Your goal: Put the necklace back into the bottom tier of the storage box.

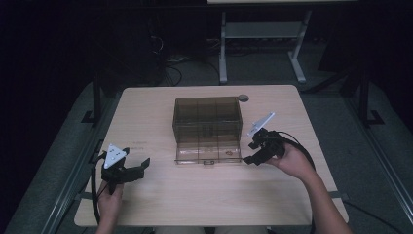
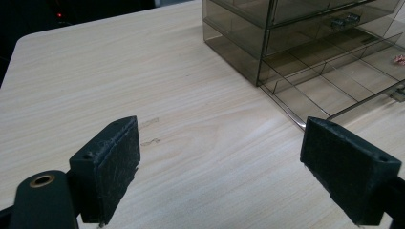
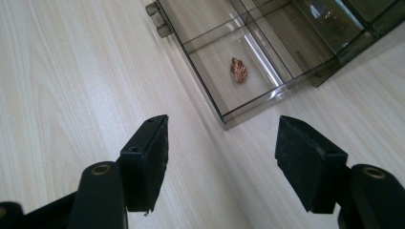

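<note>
While you look from the high view, the smoked drawer cabinet (image 1: 207,122) stands mid-worktop (image 1: 146,204), its bottom drawer (image 1: 208,155) pulled toward you. Your left gripper (image 2: 219,167) has its fingers apart, nothing between. Your right gripper (image 3: 222,157), fingers apart, faces the copper-coloured piece (image 3: 239,70) lying in the drawer's corner compartment.

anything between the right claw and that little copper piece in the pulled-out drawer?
Bare table, then the drawer's clear wall, in the right gripper view. Right claw is open and empty; copper piece lies inside.
</note>
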Demonstrator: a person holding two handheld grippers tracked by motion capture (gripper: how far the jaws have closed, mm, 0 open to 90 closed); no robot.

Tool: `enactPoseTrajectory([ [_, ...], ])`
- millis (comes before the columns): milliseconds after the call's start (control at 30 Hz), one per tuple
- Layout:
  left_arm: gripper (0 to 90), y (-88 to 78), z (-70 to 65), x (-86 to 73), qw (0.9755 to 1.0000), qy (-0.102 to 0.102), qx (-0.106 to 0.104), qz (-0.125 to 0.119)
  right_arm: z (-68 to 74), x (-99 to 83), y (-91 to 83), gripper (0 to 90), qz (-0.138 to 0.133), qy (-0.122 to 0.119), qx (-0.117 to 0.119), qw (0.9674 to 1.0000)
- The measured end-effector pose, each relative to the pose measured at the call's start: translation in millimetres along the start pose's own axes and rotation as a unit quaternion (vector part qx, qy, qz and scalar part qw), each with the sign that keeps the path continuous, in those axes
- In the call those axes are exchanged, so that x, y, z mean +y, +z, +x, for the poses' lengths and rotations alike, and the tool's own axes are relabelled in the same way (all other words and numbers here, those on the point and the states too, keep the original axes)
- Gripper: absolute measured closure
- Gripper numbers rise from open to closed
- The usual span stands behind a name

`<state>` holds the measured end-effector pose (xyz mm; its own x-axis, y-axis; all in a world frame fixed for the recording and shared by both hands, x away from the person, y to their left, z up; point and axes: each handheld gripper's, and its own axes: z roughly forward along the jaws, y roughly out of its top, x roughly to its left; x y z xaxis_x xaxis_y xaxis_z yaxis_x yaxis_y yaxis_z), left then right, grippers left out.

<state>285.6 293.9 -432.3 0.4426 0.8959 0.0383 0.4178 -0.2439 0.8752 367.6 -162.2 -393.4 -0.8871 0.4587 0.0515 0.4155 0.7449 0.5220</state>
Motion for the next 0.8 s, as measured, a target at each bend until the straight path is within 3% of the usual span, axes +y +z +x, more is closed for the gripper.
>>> enactPoseTrajectory([
  [800,13.1,-0.1,0.0,-0.3,1.0,-0.002,-0.001,0.0,2.2,-29.1,-6.1,32.4,0.0,0.02,-0.007,0.9998],
])
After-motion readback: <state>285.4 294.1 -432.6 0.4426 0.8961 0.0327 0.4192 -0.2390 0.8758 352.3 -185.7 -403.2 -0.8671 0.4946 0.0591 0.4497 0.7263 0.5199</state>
